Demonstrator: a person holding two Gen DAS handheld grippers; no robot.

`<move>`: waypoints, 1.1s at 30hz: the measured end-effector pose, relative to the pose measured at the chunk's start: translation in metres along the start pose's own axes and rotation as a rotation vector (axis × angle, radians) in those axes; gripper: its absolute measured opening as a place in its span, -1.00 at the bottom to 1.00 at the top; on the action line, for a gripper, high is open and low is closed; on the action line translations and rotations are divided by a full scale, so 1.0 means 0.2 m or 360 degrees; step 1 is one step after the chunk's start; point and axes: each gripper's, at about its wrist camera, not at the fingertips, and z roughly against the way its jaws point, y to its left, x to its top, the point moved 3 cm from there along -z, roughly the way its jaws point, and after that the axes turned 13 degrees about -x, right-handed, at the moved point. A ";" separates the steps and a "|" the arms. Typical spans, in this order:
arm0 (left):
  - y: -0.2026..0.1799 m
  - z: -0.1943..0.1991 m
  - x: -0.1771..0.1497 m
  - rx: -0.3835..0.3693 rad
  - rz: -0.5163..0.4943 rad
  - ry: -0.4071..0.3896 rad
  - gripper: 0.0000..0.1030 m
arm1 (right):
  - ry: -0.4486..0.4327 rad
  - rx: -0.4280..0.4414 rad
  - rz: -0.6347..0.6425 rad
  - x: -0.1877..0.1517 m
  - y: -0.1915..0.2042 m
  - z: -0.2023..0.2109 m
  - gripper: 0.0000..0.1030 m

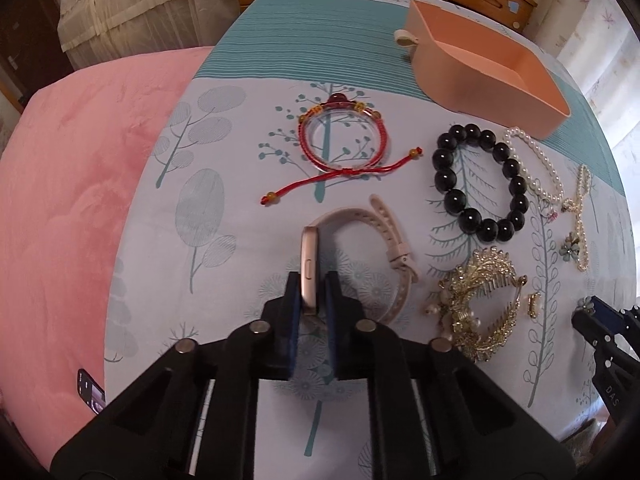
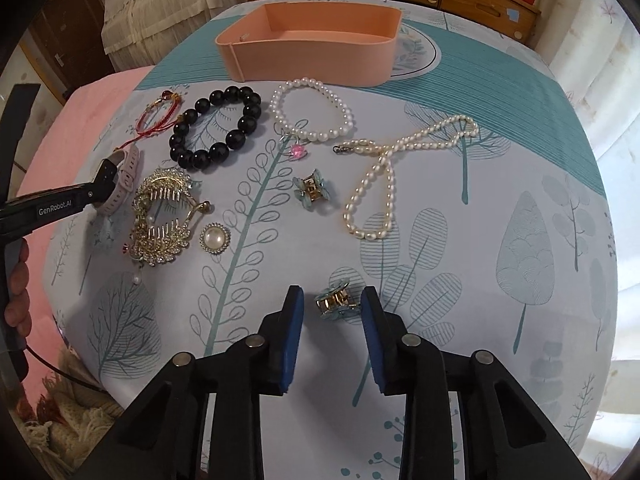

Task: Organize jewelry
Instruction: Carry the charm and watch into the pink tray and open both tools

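Observation:
My left gripper (image 1: pixel 313 286) is shut on the body of a pink-strapped watch (image 1: pixel 310 264) that rests on the tablecloth; it also shows in the right wrist view (image 2: pixel 128 168). My right gripper (image 2: pixel 331 300) is open, its blue pads on either side of a small blue-and-gold hair claw (image 2: pixel 334 304) on the cloth. A peach box (image 2: pixel 308 46) stands open at the far side, also in the left wrist view (image 1: pixel 492 76).
On the cloth lie a red cord bracelet (image 1: pixel 340 140), a black bead bracelet (image 2: pixel 216 128), a pearl bracelet (image 2: pixel 312 110), a pearl necklace (image 2: pixel 384 168), a gold hair comb (image 2: pixel 160 216), a pearl brooch (image 2: pixel 215 239) and a second blue claw (image 2: pixel 311 191). A pink cushion (image 1: pixel 80 200) lies left.

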 end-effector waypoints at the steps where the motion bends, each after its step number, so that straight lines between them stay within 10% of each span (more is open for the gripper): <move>1: -0.03 0.01 0.01 0.0010 -0.0002 0.0001 -0.86 | -0.0009 -0.0023 0.0015 0.00 0.00 0.00 -0.54; 17: -0.18 0.30 0.08 -0.0216 -0.0089 -0.0215 -0.87 | -0.0071 -0.0051 0.0039 0.12 0.04 0.10 -0.55; 33: -0.42 0.40 0.63 -0.0321 -0.0230 -0.0359 -0.86 | -0.0458 0.0008 -0.0143 0.82 -0.11 0.44 -0.55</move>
